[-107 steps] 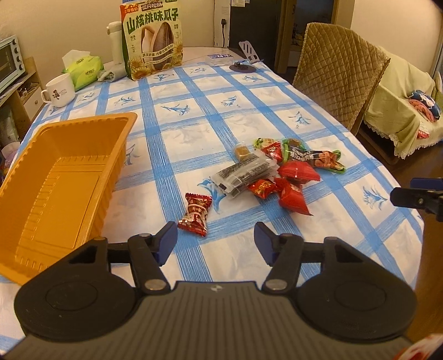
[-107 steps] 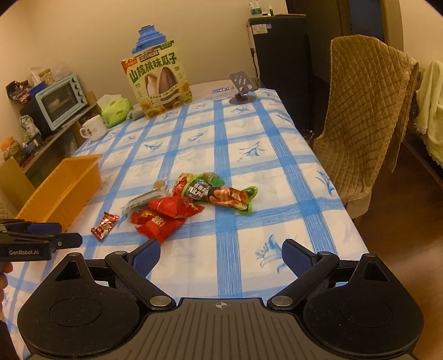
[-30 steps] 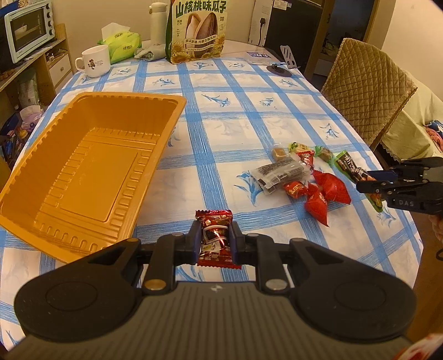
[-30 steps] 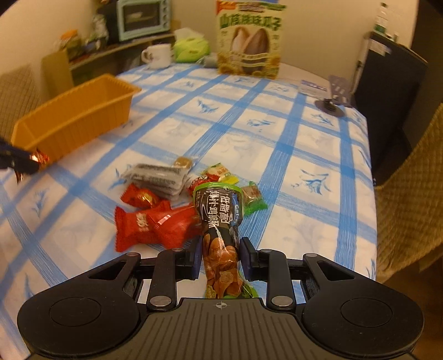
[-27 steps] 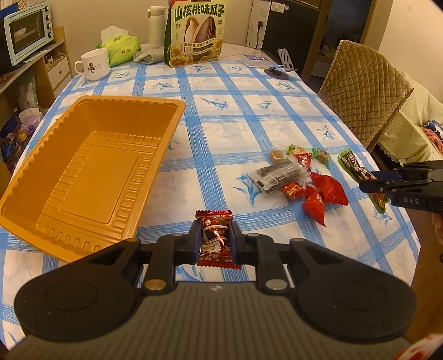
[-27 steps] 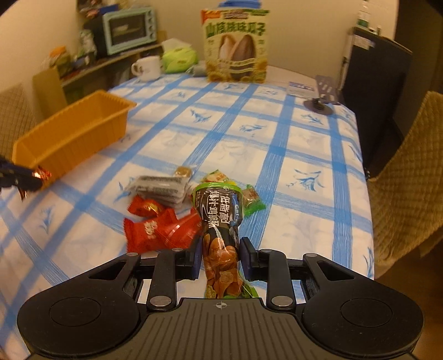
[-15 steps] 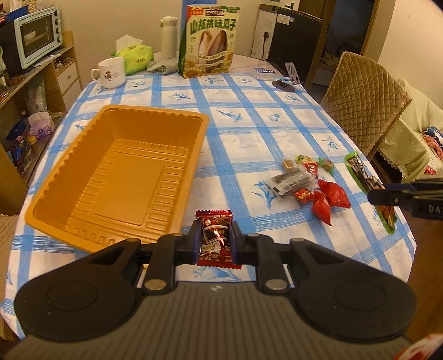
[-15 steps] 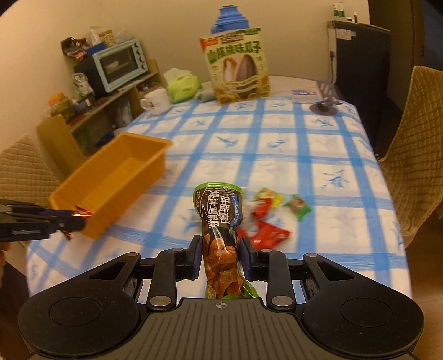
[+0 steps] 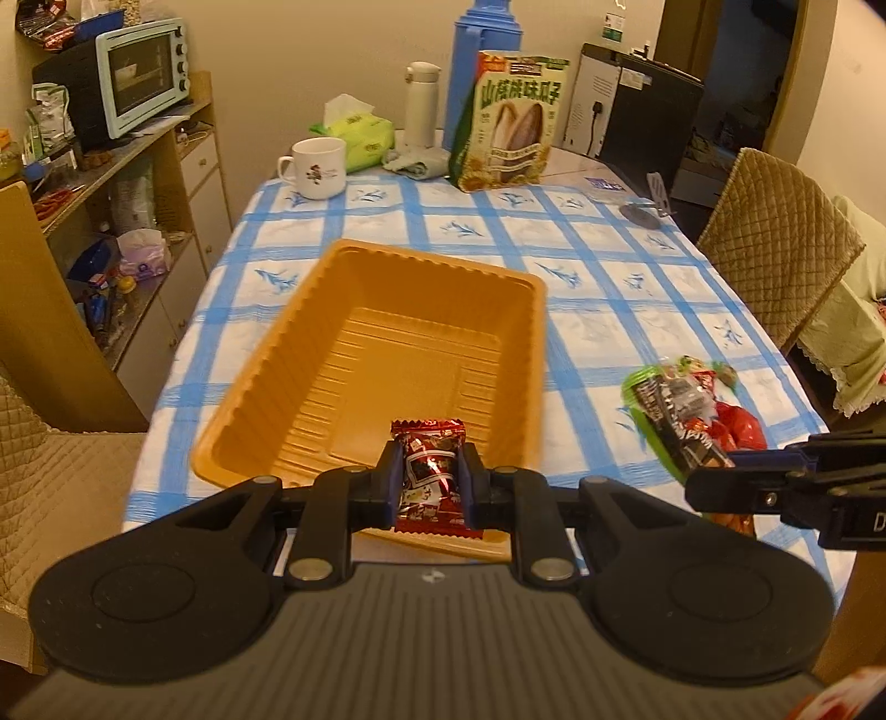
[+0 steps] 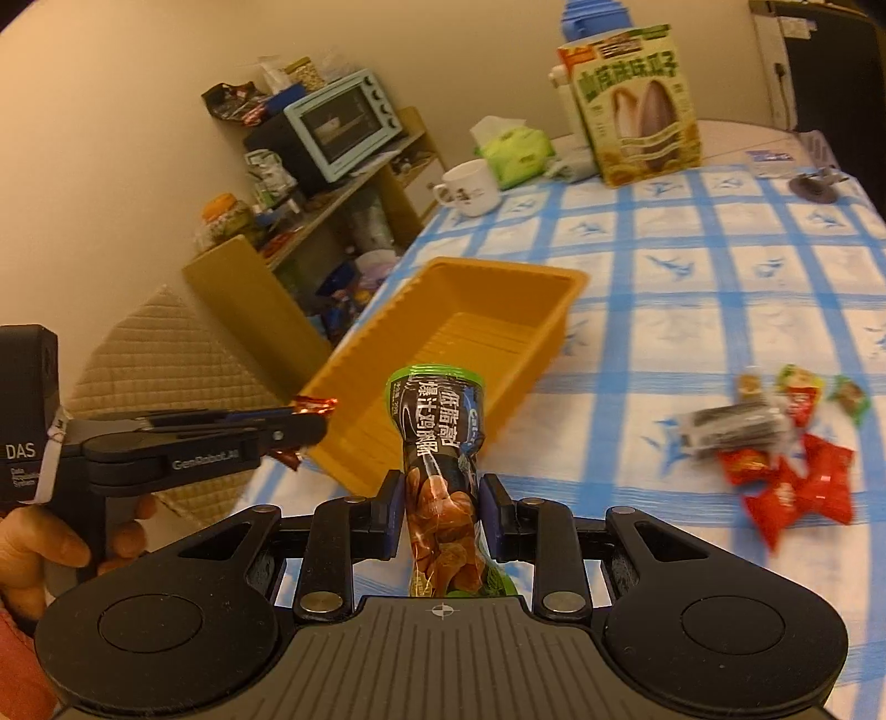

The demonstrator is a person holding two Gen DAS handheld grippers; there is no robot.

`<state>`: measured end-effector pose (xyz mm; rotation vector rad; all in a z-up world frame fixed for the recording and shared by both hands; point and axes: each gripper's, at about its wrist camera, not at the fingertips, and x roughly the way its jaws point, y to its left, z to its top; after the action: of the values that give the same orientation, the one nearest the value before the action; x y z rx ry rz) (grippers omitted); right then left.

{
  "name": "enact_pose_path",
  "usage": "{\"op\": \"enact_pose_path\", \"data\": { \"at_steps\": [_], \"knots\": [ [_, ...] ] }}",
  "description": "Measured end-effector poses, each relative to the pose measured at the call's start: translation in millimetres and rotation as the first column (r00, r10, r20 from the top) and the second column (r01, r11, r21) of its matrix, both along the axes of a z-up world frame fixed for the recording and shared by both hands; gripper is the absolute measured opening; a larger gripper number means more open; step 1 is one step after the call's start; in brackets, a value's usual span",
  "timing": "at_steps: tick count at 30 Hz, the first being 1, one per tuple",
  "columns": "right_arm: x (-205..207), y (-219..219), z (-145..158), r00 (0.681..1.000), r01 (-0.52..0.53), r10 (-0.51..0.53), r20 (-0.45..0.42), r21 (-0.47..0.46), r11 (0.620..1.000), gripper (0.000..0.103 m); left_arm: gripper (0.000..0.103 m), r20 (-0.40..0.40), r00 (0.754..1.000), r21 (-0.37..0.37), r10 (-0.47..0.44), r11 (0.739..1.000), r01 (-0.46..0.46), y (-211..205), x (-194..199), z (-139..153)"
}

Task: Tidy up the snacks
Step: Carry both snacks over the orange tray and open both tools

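Observation:
My left gripper [image 9: 431, 481] is shut on a dark red candy [image 9: 429, 476] and holds it in the air over the near rim of the empty orange tray [image 9: 310, 354]. My right gripper [image 10: 440, 509] is shut on a long green-and-black snack pack [image 10: 440, 443] and holds it up, right of the left gripper, near the tray's [image 10: 554, 310] front corner. In the right wrist view the left gripper [image 10: 302, 429] shows side-on with the candy [image 10: 313, 410]. The remaining snacks [image 10: 786, 459] lie in a pile on the blue-checked tablecloth, right of the tray.
At the table's far end stand a big sunflower-seed bag [image 9: 512, 119], a white mug [image 9: 315, 166], a tissue pack [image 9: 360, 133] and a blue thermos [image 9: 473, 33]. A shelf with a toaster oven [image 9: 141, 72] is left; a quilted chair [image 9: 775, 238] is right.
Both grippers have risen and swung left toward the tray, each keeping its snack. The tray now lies straight ahead of the left gripper.

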<state>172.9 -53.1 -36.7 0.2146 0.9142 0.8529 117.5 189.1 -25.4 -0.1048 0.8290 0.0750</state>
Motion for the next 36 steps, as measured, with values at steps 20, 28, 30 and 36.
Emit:
{"op": "enact_pose_path", "data": {
  "at_steps": [20, 28, 30, 36],
  "knots": [
    [38, 116, -21, 0.991, 0.115, -0.117, -0.056, -0.040, 0.993, 0.029, 0.019, -0.025, 0.999, 0.009, -0.047, 0.999, 0.047, 71, 44, -12],
    [56, 134, -36, 0.986, 0.151, -0.156, -0.066, -0.082, 0.985, 0.029, 0.019, -0.033, 0.998, -0.006, -0.060, 0.998, 0.060, 80, 56, -18],
    [59, 137, -39, 0.984, 0.157, -0.163, -0.068, -0.090, 0.984, 0.029, 0.018, -0.037, 0.997, -0.008, -0.064, 0.998, 0.063, 82, 59, -21],
    [66, 146, -50, 0.983, 0.162, -0.170, -0.065, -0.112, 0.980, 0.030, 0.018, -0.056, 0.996, -0.015, -0.062, 0.998, 0.062, 87, 65, -30]
  ]
}}
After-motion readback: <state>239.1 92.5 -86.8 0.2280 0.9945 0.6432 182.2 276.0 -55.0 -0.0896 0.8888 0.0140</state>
